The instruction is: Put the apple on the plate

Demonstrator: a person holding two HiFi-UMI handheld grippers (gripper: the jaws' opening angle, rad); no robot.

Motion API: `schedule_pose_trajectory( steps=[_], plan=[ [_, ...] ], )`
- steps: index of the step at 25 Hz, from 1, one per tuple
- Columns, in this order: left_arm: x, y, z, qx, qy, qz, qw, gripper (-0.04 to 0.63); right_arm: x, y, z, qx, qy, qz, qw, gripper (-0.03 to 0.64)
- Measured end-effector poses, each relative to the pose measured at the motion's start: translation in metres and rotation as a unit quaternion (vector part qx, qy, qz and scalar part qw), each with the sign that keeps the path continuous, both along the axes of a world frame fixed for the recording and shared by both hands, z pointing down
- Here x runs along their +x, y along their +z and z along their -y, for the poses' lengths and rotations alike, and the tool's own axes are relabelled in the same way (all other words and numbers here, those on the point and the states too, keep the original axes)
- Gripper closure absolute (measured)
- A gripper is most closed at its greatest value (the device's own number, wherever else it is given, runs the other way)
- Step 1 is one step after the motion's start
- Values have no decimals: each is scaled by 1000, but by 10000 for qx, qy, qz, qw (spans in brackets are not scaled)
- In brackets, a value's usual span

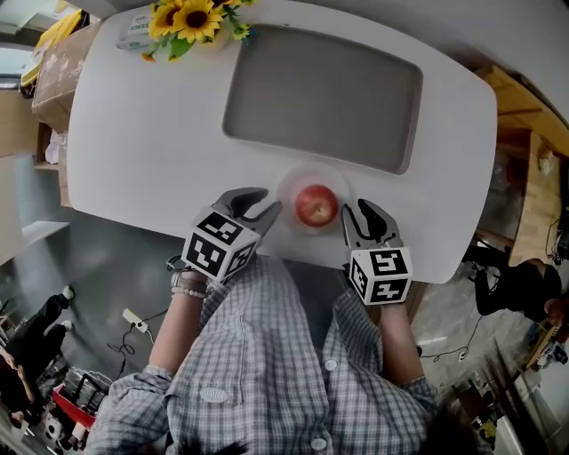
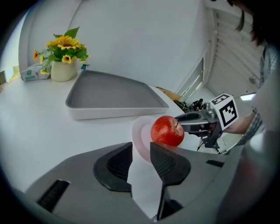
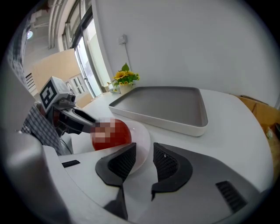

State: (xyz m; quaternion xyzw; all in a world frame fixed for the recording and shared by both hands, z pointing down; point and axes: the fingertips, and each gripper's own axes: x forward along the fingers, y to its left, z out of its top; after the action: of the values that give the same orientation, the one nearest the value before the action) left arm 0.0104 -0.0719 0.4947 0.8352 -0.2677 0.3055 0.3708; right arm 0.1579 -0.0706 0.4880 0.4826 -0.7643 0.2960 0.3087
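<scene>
Checking feeds, I saw the glossy red apple (image 1: pixel 316 205) sitting on the white plate (image 1: pixel 286 188), left gripper (image 1: pixel 264 203) and right gripper (image 1: pixel 357 213) flanking it, jaws apart, gripping nothing.

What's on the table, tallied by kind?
apple: 1
plate: 1
tray: 1
vase of sunflowers: 1
packet: 1
Total: 5

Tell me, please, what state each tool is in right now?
Left tool: open, holding nothing.
Right tool: open, holding nothing.
</scene>
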Motion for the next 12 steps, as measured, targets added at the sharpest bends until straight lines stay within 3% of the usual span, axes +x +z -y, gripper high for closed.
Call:
schedule_pose_trajectory(
  steps=[12],
  plan=[
    [3,28,-11,-588,-396,393,9967,488,2,18,-8,-495,144,355,9980,512]
  ],
)
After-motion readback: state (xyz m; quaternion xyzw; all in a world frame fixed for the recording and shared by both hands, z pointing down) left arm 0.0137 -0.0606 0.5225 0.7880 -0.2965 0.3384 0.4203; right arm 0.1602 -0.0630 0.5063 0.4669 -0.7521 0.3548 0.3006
